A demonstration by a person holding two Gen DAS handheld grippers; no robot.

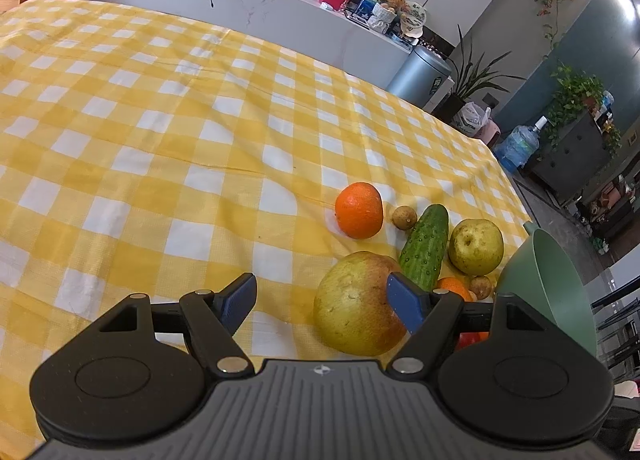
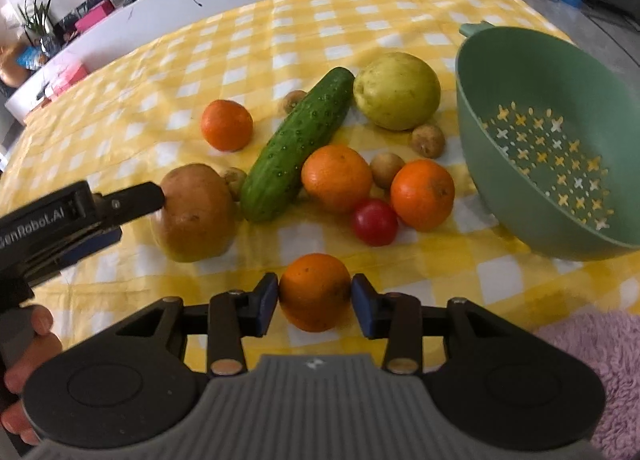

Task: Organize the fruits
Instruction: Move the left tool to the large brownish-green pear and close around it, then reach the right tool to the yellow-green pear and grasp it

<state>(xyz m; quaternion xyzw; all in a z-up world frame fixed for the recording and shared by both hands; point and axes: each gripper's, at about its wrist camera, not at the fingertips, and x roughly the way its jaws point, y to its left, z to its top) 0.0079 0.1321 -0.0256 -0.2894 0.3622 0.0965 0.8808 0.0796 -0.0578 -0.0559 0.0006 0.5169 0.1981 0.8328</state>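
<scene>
My right gripper [image 2: 315, 298] is shut on an orange [image 2: 315, 292] just above the checked cloth. Beyond it lie a red tomato [image 2: 374, 222], two oranges [image 2: 337, 178] [image 2: 422, 195], a third orange [image 2: 227, 125], a cucumber [image 2: 296, 144], a yellow-green pear [image 2: 396, 96] and several small brown fruits [image 2: 428, 140]. A green colander [image 2: 548, 140] sits tilted at the right, empty. My left gripper [image 1: 322, 300] is open; its right finger [image 1: 406, 300] is in front of a large red-yellow apple [image 1: 356, 308], which also shows in the right wrist view [image 2: 194, 212].
The yellow-and-white checked tablecloth [image 1: 160, 140] covers the table, its left and far part bare. A pink fluffy cloth [image 2: 600, 360] lies at the near right. A white counter [image 1: 240, 0] with boxes runs behind the table. The table's right edge drops to the floor.
</scene>
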